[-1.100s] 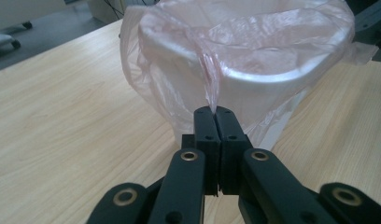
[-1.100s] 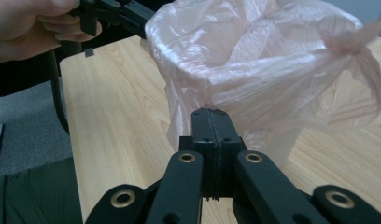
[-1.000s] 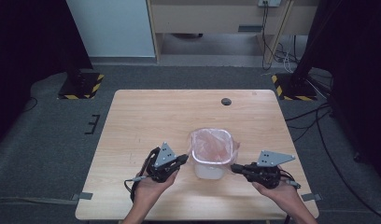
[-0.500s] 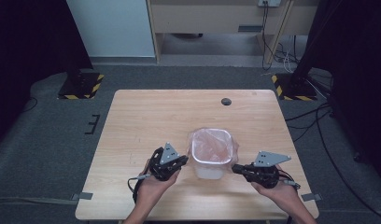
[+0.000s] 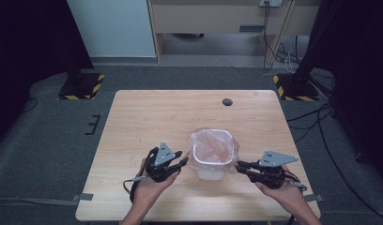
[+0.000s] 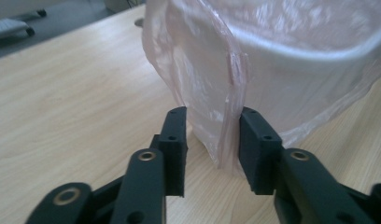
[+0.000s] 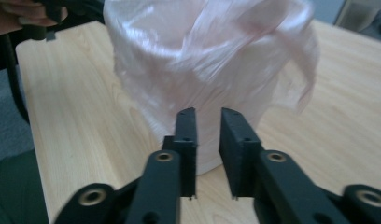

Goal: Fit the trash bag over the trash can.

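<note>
A white bin (image 5: 210, 172) lined with a thin pink plastic bag (image 5: 213, 143) stands at the front middle of the wooden table (image 5: 147, 117). My left gripper (image 5: 181, 158) sits just left of the bin, pointing at it. In the left gripper view its jaws (image 6: 212, 135) have just been opening; a hanging fold of the bag (image 6: 228, 116) lies loose between them, close to the right pad. My right gripper (image 5: 240, 165) is just right of the bin. Its jaws (image 7: 208, 126) have just been opening too, with a narrow gap and nothing in it, the bag-covered bin wall (image 7: 202, 70) right ahead.
A small black round object (image 5: 227, 101) lies near the table's far edge. Bare tabletop stretches behind and left of the bin. Striped stand bases (image 5: 81, 86) sit on the floor beyond the far corners. The person's other hand (image 7: 20, 14) appears top left in the right gripper view.
Both hands have stayed beside the bin. The jaws of both grippers look slightly wider apart than before.
</note>
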Motion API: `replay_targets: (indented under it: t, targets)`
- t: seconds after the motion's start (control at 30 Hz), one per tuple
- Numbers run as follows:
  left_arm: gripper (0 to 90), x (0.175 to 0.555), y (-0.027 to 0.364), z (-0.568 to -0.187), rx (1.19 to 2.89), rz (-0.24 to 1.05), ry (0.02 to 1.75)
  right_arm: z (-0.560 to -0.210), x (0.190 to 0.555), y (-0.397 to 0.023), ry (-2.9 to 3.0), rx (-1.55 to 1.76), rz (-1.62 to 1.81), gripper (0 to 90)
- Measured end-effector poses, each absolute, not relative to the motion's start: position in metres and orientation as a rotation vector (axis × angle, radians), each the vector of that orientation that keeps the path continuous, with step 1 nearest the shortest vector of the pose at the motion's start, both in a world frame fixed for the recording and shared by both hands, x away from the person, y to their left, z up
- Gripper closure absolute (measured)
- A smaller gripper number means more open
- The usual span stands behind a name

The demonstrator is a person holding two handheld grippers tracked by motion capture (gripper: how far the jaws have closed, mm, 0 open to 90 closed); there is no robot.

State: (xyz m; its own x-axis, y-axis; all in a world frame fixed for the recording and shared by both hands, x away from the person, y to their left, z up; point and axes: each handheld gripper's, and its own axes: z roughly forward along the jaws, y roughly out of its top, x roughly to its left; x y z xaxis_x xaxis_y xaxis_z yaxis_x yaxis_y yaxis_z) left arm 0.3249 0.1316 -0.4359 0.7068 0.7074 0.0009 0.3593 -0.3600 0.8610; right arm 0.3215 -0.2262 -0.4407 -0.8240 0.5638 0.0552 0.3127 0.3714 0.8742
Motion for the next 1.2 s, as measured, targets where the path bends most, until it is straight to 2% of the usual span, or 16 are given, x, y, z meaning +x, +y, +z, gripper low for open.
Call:
replay_targets:
  t: [0.23,0.27,0.33,0.43,0.67,0.77,0.97,1.2]
  targets:
    - [53.9,0.314,0.137,-0.425,1.950,0.483,0.786,-0.423,0.319,-0.232,2.324,0.774,1.470,53.9]
    - [53.0,0.314,0.137,-0.425,1.950,0.483,0.786,-0.423,0.319,-0.232,2.324,0.774,1.470,53.9]
    - [51.2,0.313,0.135,-0.419,1.940,0.490,0.769,-0.418,0.319,-0.233,2.289,0.790,1.480,46.9]
    - [50.3,0.314,0.130,-0.409,1.934,0.499,0.728,-0.414,0.320,-0.231,2.239,0.814,1.503,42.5]
    - [51.9,0.326,0.118,-0.402,1.912,0.496,0.737,-0.412,0.330,-0.227,2.159,0.933,1.507,42.7]
    - [54.7,0.336,0.107,-0.402,1.949,0.540,0.759,-0.417,0.340,-0.222,2.139,1.007,1.513,48.2]
    - [67.4,0.344,0.108,-0.403,1.940,0.547,0.811,-0.420,0.343,-0.221,2.145,1.028,1.483,57.9]
    - [76.4,0.355,0.110,-0.404,1.927,0.570,0.833,-0.423,0.348,-0.220,2.175,1.047,1.458,57.8]
